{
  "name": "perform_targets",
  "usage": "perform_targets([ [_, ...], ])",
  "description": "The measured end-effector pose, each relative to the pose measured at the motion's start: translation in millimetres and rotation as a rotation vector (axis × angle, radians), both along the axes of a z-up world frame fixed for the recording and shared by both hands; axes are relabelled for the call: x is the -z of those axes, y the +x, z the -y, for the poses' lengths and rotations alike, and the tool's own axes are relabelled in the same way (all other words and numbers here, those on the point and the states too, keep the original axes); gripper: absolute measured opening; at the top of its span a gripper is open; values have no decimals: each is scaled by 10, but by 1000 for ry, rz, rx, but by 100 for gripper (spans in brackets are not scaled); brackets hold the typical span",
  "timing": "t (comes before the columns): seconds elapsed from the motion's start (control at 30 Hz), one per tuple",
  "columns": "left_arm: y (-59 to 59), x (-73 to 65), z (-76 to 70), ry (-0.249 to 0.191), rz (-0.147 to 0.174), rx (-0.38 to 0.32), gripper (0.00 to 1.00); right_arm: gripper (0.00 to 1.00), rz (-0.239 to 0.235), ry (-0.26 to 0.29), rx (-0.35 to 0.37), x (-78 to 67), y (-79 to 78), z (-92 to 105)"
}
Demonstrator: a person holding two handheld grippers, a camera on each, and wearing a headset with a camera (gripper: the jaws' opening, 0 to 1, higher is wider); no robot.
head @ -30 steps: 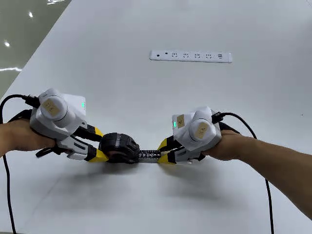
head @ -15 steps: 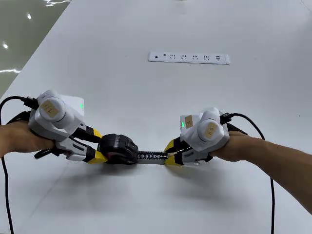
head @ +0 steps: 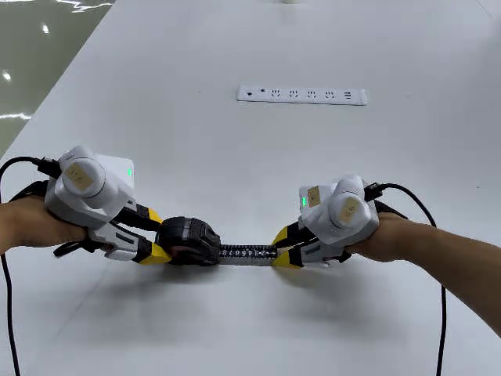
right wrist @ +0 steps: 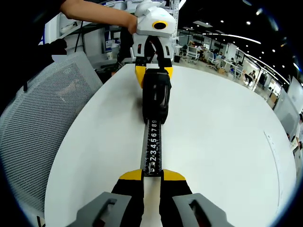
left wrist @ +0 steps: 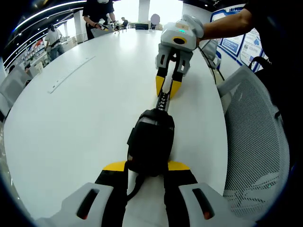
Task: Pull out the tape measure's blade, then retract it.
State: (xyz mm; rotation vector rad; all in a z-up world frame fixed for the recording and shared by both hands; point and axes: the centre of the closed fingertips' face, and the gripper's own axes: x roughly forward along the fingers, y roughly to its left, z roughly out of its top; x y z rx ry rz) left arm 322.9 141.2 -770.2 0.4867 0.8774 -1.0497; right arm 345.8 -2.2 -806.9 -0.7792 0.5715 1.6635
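Two facing grippers: left fingers tight on tape measure, right fingers on blade.

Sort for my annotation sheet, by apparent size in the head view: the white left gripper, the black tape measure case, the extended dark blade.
1. left gripper
2. tape measure case
3. blade
All about equally near, so the order holds.

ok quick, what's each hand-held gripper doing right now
left hand-held gripper: closed on the tape measure
right hand-held gripper: closed on the end of the blade
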Motion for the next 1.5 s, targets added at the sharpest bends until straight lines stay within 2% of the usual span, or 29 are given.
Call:
perform_targets([
  [0.93,20,4,0,-1,-4,-8,23,8,-15,-17,32,2,48,298],
  [1.5,28,6,-6,-3,-6,-12,23,8,-6,-32,52,-17,73,529],
])
